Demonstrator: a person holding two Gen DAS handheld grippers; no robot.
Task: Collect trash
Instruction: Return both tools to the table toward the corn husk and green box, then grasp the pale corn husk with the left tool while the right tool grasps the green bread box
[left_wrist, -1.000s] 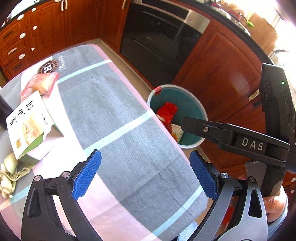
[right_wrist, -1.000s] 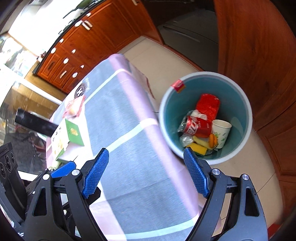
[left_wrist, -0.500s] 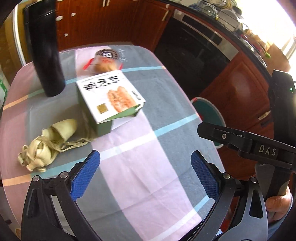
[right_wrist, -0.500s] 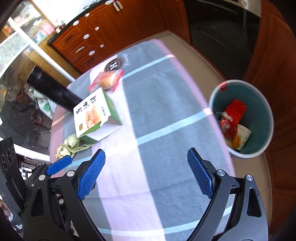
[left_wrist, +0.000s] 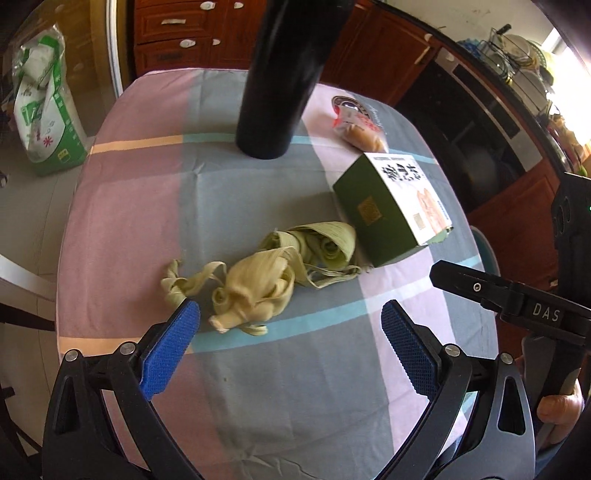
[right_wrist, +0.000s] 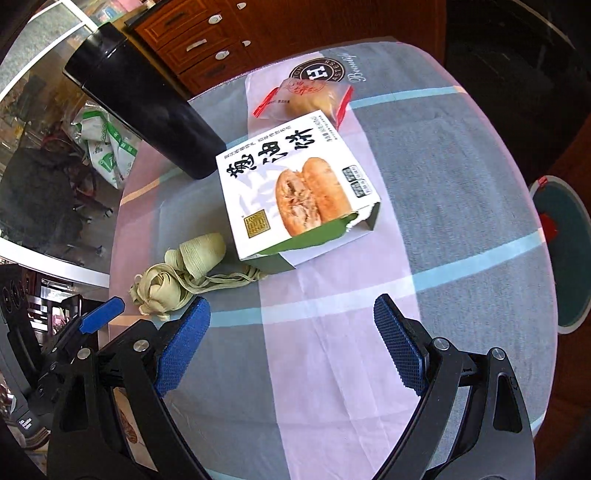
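A pile of pale green leaf wrappers (left_wrist: 269, 273) lies on the checked tablecloth (left_wrist: 147, 206), just beyond my open, empty left gripper (left_wrist: 290, 343). The wrappers also show in the right wrist view (right_wrist: 184, 275), left of my open, empty right gripper (right_wrist: 291, 345). A torn green-and-white pastry box (right_wrist: 295, 192) (left_wrist: 391, 206) lies behind them. A bagged bun (right_wrist: 308, 94) (left_wrist: 360, 127) sits further back. The teal trash bin (right_wrist: 561, 251) with red trash inside stands on the floor past the table's right edge.
A tall black flask (left_wrist: 284, 74) (right_wrist: 147, 110) stands at the back of the table. The right gripper's body (left_wrist: 517, 299) reaches in at the right of the left wrist view. A green-and-white bag (left_wrist: 44, 107) sits on the floor at left. Wooden cabinets and an oven stand behind.
Both grippers have swung left, away from the bin, over the table. The leaf wrappers and box now sit closer ahead of them. Both stay open.
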